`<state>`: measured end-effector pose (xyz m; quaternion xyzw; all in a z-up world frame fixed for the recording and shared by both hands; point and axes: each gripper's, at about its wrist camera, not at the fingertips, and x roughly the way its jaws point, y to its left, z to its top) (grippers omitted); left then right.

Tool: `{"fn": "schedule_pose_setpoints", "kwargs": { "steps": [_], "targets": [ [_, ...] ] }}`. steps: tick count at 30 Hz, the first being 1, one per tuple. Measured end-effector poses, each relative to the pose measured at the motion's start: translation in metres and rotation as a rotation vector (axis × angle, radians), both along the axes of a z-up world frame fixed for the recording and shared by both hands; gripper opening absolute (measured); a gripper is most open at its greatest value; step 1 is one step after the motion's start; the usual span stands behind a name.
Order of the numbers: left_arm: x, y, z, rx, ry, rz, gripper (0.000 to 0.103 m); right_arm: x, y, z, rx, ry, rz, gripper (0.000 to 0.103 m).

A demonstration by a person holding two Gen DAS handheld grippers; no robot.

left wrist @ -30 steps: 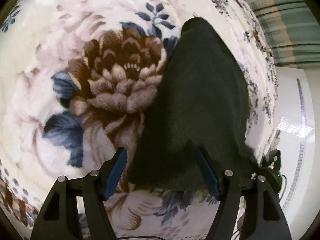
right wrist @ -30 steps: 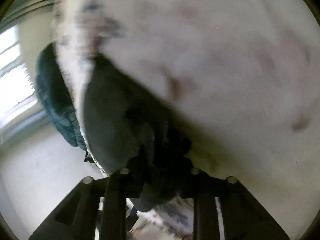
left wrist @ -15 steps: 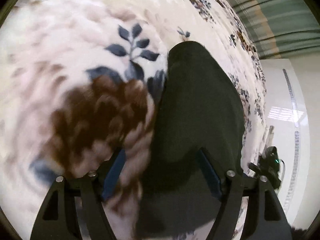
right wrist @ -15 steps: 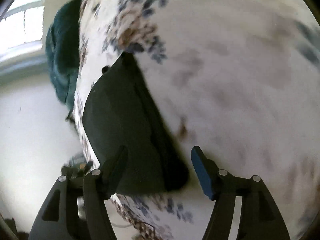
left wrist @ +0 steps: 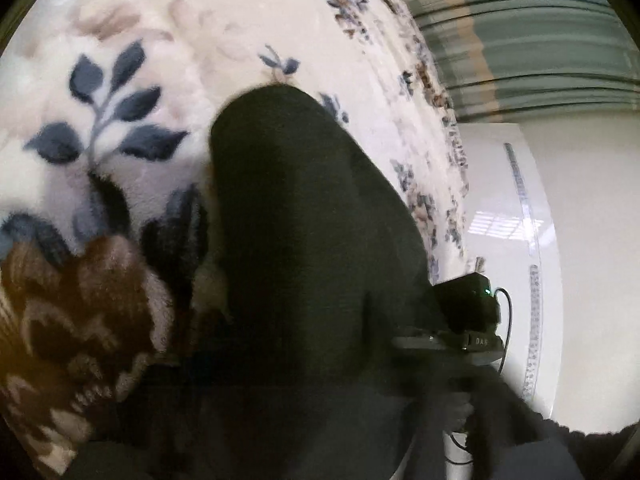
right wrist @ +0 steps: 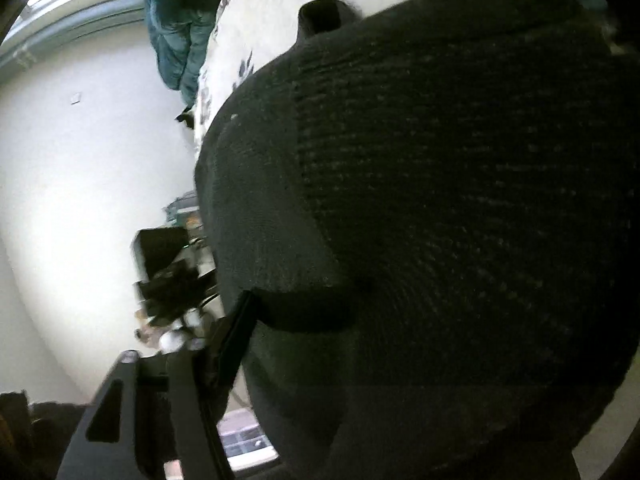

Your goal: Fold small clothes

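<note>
A dark knit garment (left wrist: 304, 220) lies folded on the floral blanket (left wrist: 140, 80), near the bed's right edge. In the left wrist view its near end fills the lower middle and hides my left gripper (left wrist: 320, 320), whose jaws are closing with the cloth between them. In the right wrist view the garment (right wrist: 440, 200) fills most of the picture. My right gripper (right wrist: 320, 312) is pushed in against it, jaws closing. Only its left finger (right wrist: 240, 328) shows, at the garment's edge; the other is under the cloth.
The bed's edge runs along the right of the left wrist view, with a black device showing a green light (left wrist: 468, 304) and white floor (left wrist: 580, 240) beyond. A teal cloth (right wrist: 180, 20) hangs off the bed's far side. Dark clutter (right wrist: 168, 272) stands on the floor beside the bed.
The left gripper slid forward over the garment, which now covers its fingers. The right gripper let go of the bunched cloth, opened, then pushed in close against the laid garment.
</note>
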<state>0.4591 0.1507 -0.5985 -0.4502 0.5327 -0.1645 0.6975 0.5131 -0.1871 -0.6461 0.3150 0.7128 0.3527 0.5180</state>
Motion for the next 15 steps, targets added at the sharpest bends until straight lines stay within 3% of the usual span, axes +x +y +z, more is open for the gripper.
{"fn": "schedule_pose_setpoints", "kwargs": {
  "steps": [3, 8, 15],
  "targets": [
    [0.007, -0.004, 0.013, 0.02, 0.013, -0.017, 0.022, -0.007, -0.005, 0.011, -0.025, -0.024, -0.047, 0.032],
    [0.032, -0.005, 0.041, 0.02, 0.001, -0.067, 0.021, -0.005, -0.012, 0.04, -0.041, -0.048, -0.097, 0.029],
    [0.12, -0.021, 0.066, 0.034, -0.053, -0.134, 0.021, 0.054, -0.039, 0.081, -0.053, -0.122, -0.181, 0.029]
  ]
}}
